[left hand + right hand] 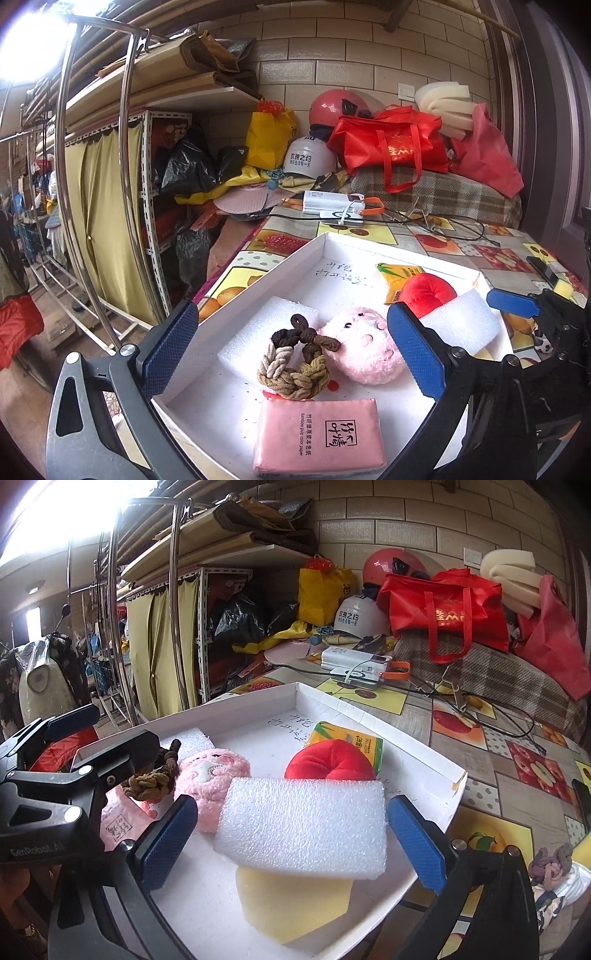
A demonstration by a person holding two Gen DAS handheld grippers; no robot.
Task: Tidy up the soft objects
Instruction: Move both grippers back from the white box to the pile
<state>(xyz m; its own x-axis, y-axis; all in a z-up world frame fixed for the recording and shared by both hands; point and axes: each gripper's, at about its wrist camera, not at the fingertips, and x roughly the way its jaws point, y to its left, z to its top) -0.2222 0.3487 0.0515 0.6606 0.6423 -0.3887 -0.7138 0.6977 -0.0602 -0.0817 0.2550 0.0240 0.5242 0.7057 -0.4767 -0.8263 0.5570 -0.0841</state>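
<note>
right wrist view puts my right gripper (291,834) low in the frame, its blue pads spread wide on either side of a white foam slab (303,823) and not pressing it, as far as i can tell. the slab sits in the white tray (424,753) at center frame, lying over a pale yellow sponge (291,904), with a red plush (330,760) behind it and a pink plush (210,779) to its left. i judge the foam very light and springy, easy to crush or flick away, so i would take it across its short sides with a gentle close; the sponge under it may shift with it. left wrist view shows my left gripper (291,350) with its fingers also wide apart and empty, hovering over braided hair ties (291,358), a second foam slab (258,336) and a pink tissue pack (317,439) at bottom center; a yellow tissue pack (397,277) lies toward the tray's far side. the ties look limp and floppy, best pinched at a thick braid. the tray rests on a table with a fruit-print cloth (517,775), glossy and probably slippery, so the tray could slide if pushed. upper frame is a cluttered store room: brick wall, red bag (447,613), helmets, metal shelving.
</note>
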